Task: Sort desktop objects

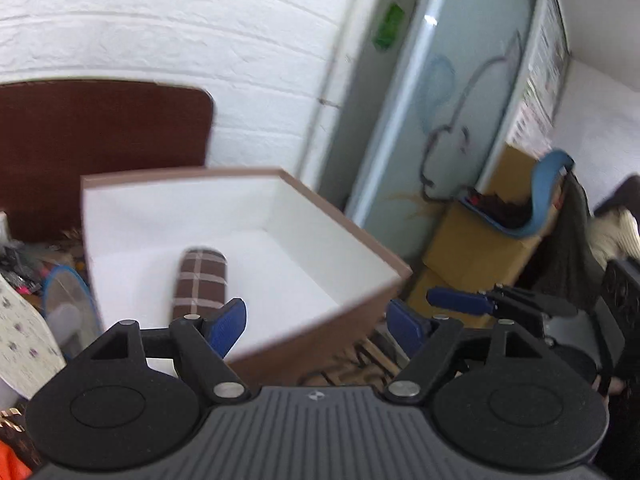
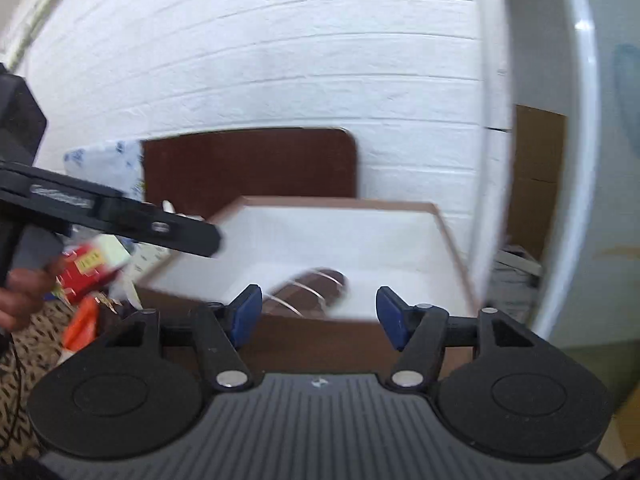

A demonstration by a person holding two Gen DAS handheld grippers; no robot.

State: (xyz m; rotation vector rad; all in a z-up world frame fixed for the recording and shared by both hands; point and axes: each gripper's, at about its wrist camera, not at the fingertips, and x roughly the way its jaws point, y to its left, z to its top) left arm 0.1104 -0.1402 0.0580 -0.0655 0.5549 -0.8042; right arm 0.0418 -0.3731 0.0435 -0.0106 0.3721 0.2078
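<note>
Blue fingers [image 1: 226,326] of the left gripper [image 1: 316,326] spread empty; right gripper [image 2: 318,316] likewise released. At 12 o'clock, a brown box [image 1: 360,312] holds a plaid pouch [image 1: 200,284], seemingly soft and light; grasp its middle.

Left gripper [image 1: 318,322] at the bottom of the frame, blue jaws spread wide with nothing between them. Just ahead, centre frame, sits the brown box [image 1: 340,316], tilted in this view, white inside. A brown plaid roll [image 1: 200,282] lies in it, lower left of the interior, right above the left jaw. At the right edge, the other gripper [image 1: 500,306] pokes in, blue tip pointing toward the box. Everything is motion-blurred. White brick wall [image 1: 180,24] fills the upper left.
</note>
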